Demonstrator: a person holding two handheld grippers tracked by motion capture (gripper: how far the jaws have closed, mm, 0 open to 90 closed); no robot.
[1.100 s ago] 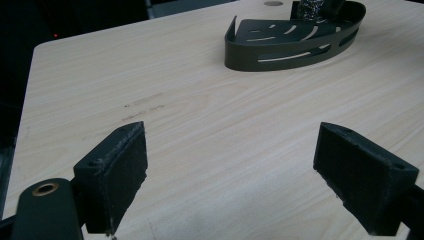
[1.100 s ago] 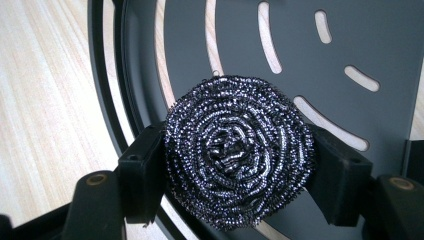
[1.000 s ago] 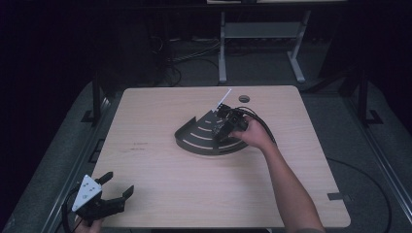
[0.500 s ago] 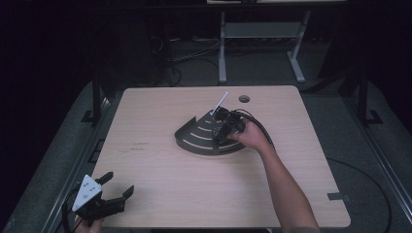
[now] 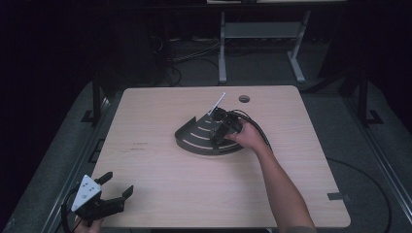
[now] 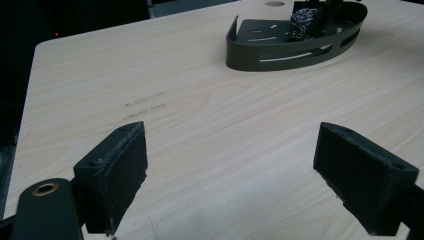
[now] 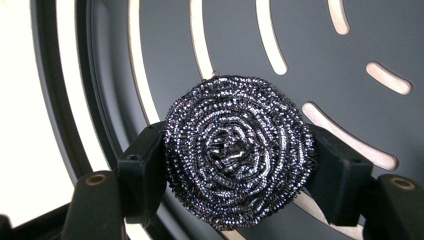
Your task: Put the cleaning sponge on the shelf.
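You have two claws in play. Your right claw sits over the tray near the middle of the worktop, clenched on one steel scourer; in the right gripper view both pads press its sides, and it hangs just above the tray floor. Your left claw rests at the near left corner of the worktop, released, its jaws wide apart with bare wood between them in the left gripper view.

Count one tray: dark, fan-shaped, with a low wall and curved slots cut through floor and wall, the pale wood showing through. Count one scourer, also seen in the left gripper view inside the tray. A thin white strip slants up from the tray's far edge.

The worktop is pale wood grain, with one round hole near its far edge and faint dark scuffs on its left part. Around it the room is dark: grey floor, loose cables, and one light metal frame behind.
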